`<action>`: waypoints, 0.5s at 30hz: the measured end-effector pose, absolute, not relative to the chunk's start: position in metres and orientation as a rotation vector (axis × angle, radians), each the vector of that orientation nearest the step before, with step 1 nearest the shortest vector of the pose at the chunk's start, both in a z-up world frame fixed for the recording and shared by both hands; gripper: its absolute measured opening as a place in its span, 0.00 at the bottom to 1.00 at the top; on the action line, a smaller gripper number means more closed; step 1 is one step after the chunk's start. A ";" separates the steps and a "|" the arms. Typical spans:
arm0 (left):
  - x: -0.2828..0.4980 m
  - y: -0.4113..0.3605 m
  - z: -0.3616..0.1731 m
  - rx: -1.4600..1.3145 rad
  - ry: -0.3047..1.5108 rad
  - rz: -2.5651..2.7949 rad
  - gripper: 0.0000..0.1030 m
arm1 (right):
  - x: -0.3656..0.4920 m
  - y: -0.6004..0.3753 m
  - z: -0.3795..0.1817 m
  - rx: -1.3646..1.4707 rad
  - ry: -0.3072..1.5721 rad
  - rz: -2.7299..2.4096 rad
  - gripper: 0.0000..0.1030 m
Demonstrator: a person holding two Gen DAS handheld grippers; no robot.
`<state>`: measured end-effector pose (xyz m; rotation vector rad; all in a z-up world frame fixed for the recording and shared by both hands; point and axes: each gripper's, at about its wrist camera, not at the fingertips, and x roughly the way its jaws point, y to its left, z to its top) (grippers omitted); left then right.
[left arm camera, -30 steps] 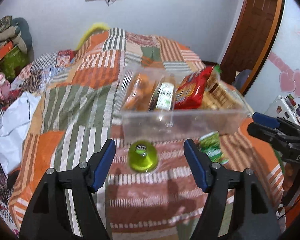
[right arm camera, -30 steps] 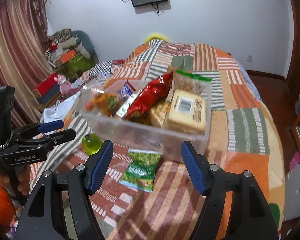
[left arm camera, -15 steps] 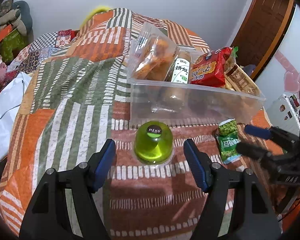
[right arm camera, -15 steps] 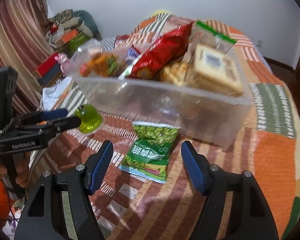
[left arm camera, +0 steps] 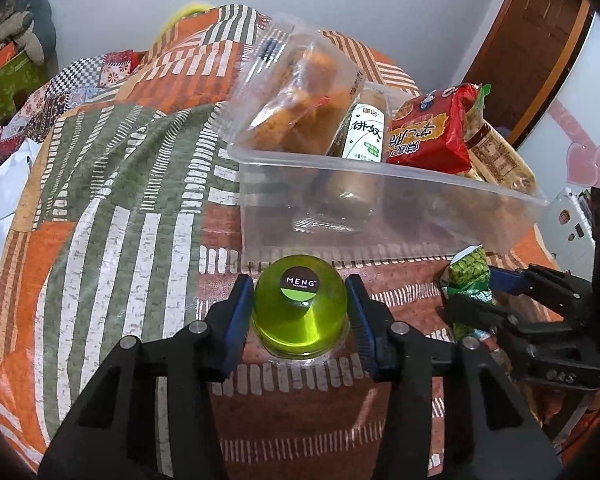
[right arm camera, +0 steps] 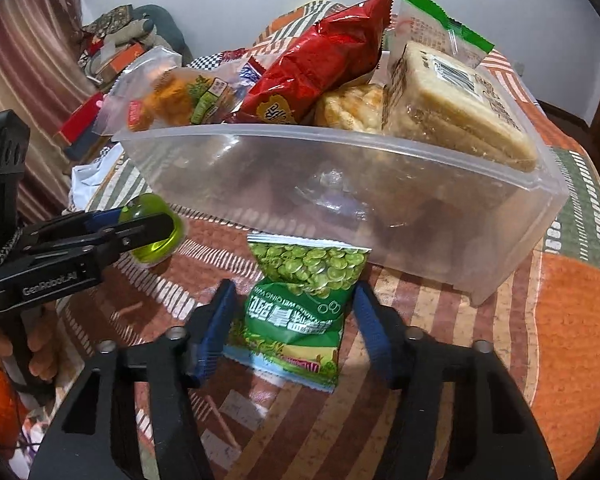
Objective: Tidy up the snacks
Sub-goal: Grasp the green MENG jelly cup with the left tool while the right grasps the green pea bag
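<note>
A green jelly cup point(left arm camera: 299, 312) stands on the striped quilt in front of a clear plastic bin point(left arm camera: 380, 216). My left gripper point(left arm camera: 299, 316) has its blue pads against both sides of the cup. It also shows in the right wrist view point(right arm camera: 156, 232). A green pea snack bag point(right arm camera: 300, 304) lies flat before the bin point(right arm camera: 340, 192). My right gripper point(right arm camera: 294, 320) straddles the bag, its pads close to the bag's edges. The bin holds a red snack bag point(right arm camera: 320, 68), wrapped bread point(right arm camera: 456, 108) and a clear bag of orange snacks point(left arm camera: 300, 100).
The patchwork quilt point(left arm camera: 120, 200) covers the bed. White cloth point(left arm camera: 0, 200) lies at its left edge. Boxes and toys point(right arm camera: 112, 60) are piled by the curtain. A wooden door point(left arm camera: 532, 40) stands at the right.
Both grippers moved forward and down and narrowed. The left now has the jelly cup between its pads, the right has the pea bag between its pads.
</note>
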<state>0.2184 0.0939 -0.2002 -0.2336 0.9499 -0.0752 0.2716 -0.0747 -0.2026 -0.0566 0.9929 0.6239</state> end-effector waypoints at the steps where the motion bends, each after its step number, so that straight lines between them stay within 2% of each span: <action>1: 0.218 0.094 -0.200 -0.234 0.948 -0.075 0.45 | 0.273 -0.075 -0.202 -0.052 0.992 0.621 0.39; 7: 0.205 0.087 -0.193 -0.205 0.928 -0.065 0.45 | 0.273 -0.087 -0.199 -0.013 0.983 0.631 0.34; 15: 0.180 0.081 -0.166 -0.185 0.867 -0.059 0.45 | 0.254 -0.101 -0.182 -0.027 0.922 0.650 0.34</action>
